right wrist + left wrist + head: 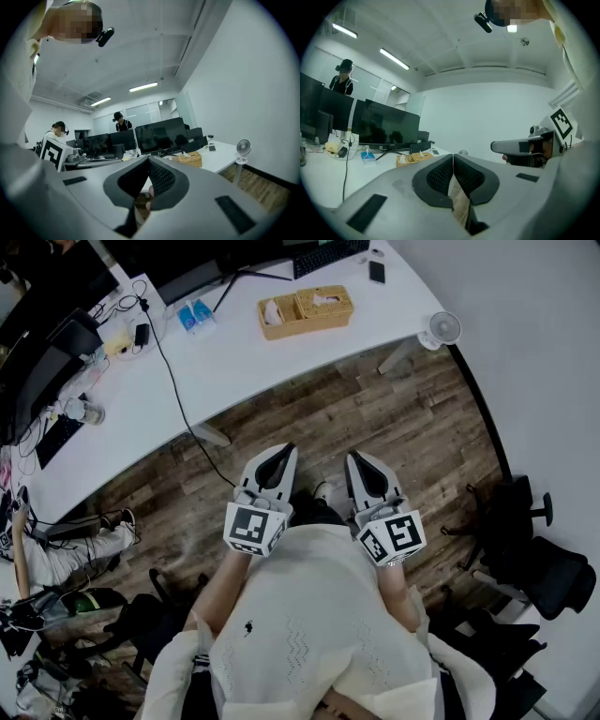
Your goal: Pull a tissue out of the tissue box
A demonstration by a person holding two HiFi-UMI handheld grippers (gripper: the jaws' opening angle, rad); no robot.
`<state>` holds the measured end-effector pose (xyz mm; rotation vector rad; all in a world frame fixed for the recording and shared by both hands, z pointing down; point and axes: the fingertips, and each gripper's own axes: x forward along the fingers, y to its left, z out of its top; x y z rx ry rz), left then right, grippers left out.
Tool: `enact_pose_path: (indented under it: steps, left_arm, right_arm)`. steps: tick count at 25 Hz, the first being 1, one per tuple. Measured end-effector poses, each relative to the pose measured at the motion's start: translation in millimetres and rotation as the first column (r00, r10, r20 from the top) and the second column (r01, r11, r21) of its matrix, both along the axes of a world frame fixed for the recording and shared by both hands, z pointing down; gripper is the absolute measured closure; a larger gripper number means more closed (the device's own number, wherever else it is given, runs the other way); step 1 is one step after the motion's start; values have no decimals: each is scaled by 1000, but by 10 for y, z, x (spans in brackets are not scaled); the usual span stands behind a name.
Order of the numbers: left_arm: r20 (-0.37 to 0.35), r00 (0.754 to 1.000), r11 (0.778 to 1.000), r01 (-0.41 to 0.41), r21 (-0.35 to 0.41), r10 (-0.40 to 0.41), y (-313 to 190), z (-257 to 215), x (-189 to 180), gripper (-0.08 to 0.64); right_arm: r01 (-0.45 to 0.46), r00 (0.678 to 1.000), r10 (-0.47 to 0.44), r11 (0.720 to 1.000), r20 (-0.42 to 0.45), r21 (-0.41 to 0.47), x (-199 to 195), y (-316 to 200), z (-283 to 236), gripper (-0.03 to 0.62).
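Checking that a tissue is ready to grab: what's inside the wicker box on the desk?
A white tissue pokes from the lidded part of the wicker box; something white sits in its open end. The lid hides the rest.

A white desk (234, 362) curves well ahead of the left gripper (287, 452), a black cable (172, 381) hanging off its edge. A small fan (443, 329) stands ahead-right of the right gripper (357, 459); a black chair (555, 570) sits to its right.

No text can be read; any print seems too small.
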<state>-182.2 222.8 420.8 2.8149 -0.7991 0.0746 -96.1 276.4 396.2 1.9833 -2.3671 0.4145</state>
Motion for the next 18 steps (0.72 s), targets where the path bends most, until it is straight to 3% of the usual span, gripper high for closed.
enact_pose_path:
  steps: [4,9,18]
  left_arm:
    - [-4,1000,999,-2,45,3,-141,-13,49,546]
    - [0,1000,1000,-14,7,14,-147,107,74,546]
    - [10,999,999,-38,14,38,-188,153,106,546]
  right_arm:
    - [16,1000,-16,1000,-13,19,45,-140,40,592]
    - [6,1000,-7,1000,-29,-23,27,-162,187,592]
    - [-14,999,13,1000,-52,-20,59,-210,188,592]
